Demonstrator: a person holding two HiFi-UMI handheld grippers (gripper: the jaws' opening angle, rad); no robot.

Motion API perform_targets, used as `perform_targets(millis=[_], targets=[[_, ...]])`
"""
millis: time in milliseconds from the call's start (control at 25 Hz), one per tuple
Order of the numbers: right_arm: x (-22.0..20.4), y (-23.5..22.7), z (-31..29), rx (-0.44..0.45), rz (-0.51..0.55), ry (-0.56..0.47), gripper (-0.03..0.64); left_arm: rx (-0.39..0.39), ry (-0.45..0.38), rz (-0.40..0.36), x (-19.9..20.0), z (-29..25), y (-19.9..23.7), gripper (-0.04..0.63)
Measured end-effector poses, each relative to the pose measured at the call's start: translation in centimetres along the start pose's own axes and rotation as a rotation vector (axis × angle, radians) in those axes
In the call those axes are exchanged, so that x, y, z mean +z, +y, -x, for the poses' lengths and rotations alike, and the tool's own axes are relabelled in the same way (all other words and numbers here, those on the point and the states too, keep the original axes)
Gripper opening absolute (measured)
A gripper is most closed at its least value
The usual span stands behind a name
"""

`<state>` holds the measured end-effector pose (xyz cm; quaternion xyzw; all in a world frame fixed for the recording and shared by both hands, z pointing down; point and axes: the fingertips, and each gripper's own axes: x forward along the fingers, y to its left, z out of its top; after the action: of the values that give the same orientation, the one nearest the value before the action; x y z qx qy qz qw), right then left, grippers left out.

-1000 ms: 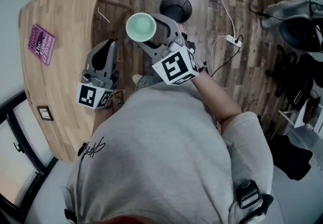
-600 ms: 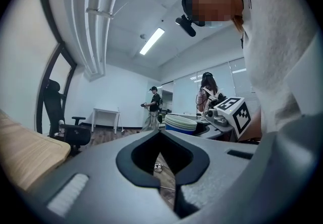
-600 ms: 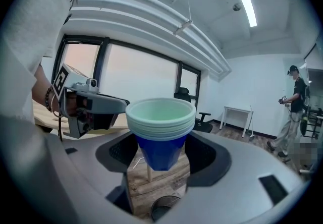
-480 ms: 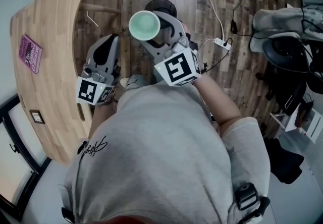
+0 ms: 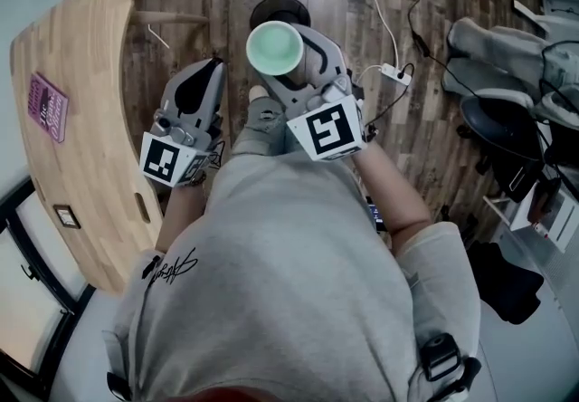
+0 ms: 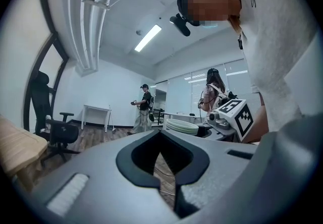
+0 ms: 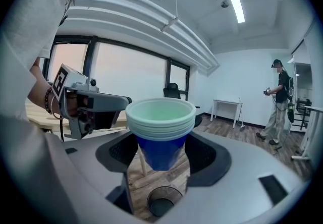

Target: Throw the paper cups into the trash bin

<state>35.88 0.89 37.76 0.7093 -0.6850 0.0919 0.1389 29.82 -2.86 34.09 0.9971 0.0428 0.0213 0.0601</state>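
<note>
Several nested paper cups [image 7: 160, 122], blue outside and pale green within, stand upright, mouths up, clamped in the right claw [image 7: 162, 160]. Below them on the floor [image 5: 452, 101] is the black trash bin [image 7: 161, 202], its contents too dark to tell. The left claw [image 6: 162, 167] has its jaws together on nothing.

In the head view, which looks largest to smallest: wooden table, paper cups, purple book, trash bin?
1. wooden table
2. paper cups, enlarged by nearness
3. purple book
trash bin: partly hidden behind the cups, so unranked.
</note>
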Motion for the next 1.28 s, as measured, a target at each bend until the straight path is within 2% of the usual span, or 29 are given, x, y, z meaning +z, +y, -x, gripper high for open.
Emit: perform_targets(millis=[440,800,1280], targets=[[-3.8,-0.8,-2.7,-0.055,-0.056,0.045,0.29,-0.039,0.041,0.013,-3.6,-0.4,3.0,0.003],[-9.2,-1.0,-5.7,-0.069,-0.11,0.124,0.29,-0.015,0.024,0.101,-7.5,-0.3,5.2,0.003],[-16.7,-0.5,-10.4,-0.048,-0.134,0.193,0.29,-0.005,0.105,0.132,-13.9,1.4,6.2,0.003]])
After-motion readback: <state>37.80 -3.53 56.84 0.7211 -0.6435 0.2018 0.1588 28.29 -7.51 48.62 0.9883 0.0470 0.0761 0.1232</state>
